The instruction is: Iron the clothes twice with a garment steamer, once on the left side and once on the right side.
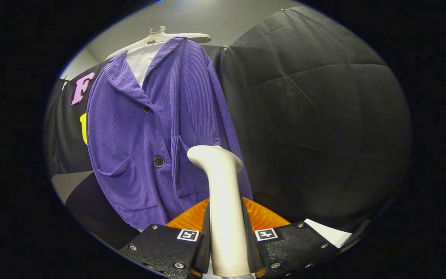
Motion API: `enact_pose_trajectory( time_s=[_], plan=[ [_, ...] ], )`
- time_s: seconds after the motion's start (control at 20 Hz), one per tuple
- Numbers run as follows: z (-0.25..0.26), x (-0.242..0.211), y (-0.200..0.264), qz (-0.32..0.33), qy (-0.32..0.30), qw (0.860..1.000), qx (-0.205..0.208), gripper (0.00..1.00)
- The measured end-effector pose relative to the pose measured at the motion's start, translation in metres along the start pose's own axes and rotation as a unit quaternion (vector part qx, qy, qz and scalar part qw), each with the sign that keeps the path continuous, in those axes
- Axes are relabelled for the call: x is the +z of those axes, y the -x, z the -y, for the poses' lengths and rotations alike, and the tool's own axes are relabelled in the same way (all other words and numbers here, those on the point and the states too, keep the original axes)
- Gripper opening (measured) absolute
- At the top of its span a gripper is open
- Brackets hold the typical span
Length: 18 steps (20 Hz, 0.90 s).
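Purple ribbed corduroy jacket (157, 131) hangs on a white plastic hanger (161, 38), whose hook sits against a pale grey wall. A white inner layer shows at the open collar. Two dark round buttons run down the front placket, and a patch pocket lies on each front panel. The garment's hem ends beyond the fingers and to one side of them, above a dark surface.

White smooth-bodied garment steamer (223, 201) stands upright between the fingers of the gripper (226, 248), both fingers pressed against its handle on either side. The steamer's angled head (215, 155) rises ahead of the fingers and overlaps the jacket's lower front panel near the pocket edge; whether it touches the fabric cannot be told.

An orange ridged part (261, 217) shows just behind the handle, between the fingers and the jacket hem.

On the far side of the steamer from the jacket's buttons, the jacket's outer edge and sleeve fall in a straight line against the creased black cloth wall (316, 116). That side is open, with only cloth behind it. A small white flat corner (333, 234) lies beside one finger, low against the cloth wall.
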<state>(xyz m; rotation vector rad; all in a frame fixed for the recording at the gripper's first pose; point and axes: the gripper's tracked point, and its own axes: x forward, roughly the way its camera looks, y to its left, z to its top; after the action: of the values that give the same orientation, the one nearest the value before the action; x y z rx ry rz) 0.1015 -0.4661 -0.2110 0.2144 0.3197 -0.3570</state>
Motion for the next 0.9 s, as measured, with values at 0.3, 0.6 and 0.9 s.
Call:
enact_pose_trajectory(
  time_s=[0.3, 0.6, 0.9],
  plan=[
    [0.008, -0.030, 0.004, -0.033, 0.003, 0.999, -0.003, 0.38],
    [0.008, -0.055, 0.009, -0.063, -0.004, 0.998, -0.003, 0.38],
    [-0.003, -0.071, 0.035, -0.092, 0.009, 0.996, 0.020, 0.38]
  ],
)
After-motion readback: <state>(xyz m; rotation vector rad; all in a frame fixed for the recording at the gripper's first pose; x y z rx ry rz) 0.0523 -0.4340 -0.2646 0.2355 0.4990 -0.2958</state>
